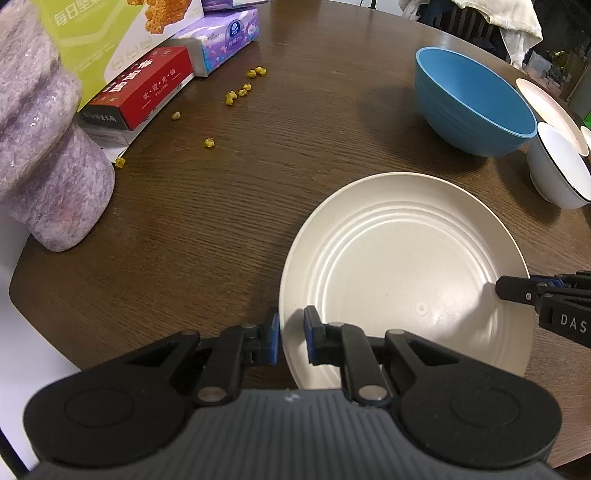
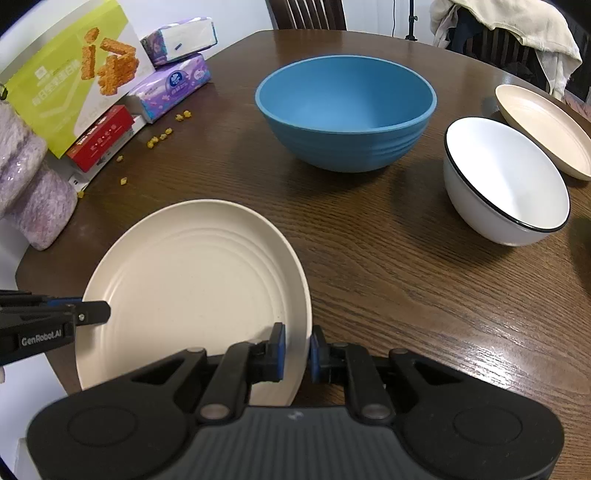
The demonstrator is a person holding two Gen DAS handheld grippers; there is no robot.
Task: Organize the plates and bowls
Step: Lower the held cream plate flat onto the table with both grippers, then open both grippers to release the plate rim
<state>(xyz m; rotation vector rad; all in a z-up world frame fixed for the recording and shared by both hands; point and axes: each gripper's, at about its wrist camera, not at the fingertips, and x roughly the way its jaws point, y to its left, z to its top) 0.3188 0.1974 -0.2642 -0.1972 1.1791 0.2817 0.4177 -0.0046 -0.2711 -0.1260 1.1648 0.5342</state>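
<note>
The plate (image 1: 402, 273) was held at the table's (image 1: 221, 221) near edge, its rim clamped on opposite sides by the left gripper (image 1: 291, 338) and right gripper (image 2: 295, 350), so slippage was judged likely if either thin-rim grip were loaded unevenly during lifting.

A round, dark wood-grain tabletop (image 2: 369, 258) fills the scene. Beyond its far edge stand two dark slatted chairs (image 2: 306, 14), one draped with a cream cloth (image 2: 517, 29). The room behind is dim; soft light gleams off the wood.
</note>
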